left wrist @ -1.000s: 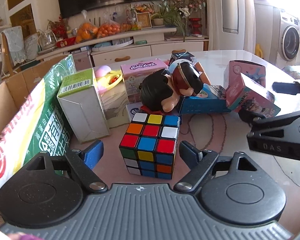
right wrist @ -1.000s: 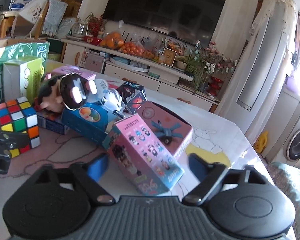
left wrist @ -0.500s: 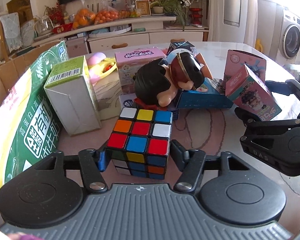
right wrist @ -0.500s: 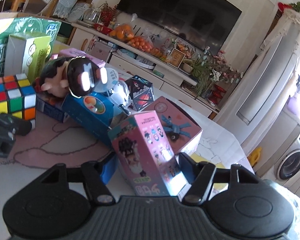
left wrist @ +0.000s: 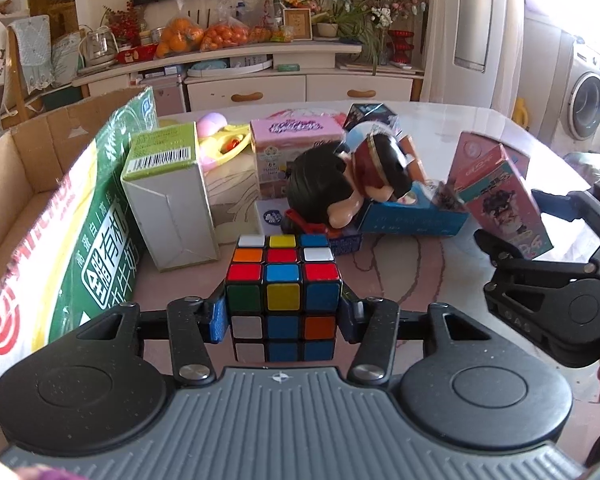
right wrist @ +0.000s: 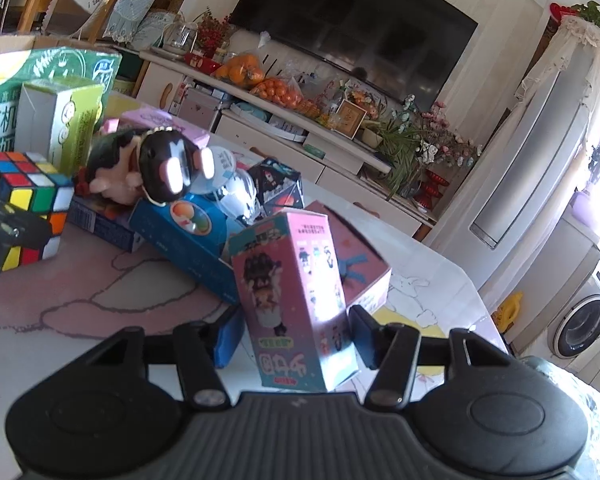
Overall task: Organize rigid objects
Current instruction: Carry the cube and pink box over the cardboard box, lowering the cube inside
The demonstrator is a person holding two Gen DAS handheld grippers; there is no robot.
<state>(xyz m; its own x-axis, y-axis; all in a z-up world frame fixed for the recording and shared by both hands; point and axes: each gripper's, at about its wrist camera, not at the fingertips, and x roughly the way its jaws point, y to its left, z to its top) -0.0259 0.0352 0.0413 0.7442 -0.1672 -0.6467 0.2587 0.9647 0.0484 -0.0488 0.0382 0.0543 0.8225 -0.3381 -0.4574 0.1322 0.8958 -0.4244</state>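
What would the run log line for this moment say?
left tongs: closing, pads on puzzle cube | right tongs: closing around pink box | cardboard carton: unfilled in view

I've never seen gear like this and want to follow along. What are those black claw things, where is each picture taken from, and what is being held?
These are hand-held two-finger grippers, one in each of a person's hands, each carrying a camera that looks along its fingers. In the left camera's view, the left gripper is closing on a puzzle cube, its blue pads against the cube's sides. In the right camera's view, the right gripper is closing around a pink toy box. The table also holds a doll, a blue box and a green-topped carton.
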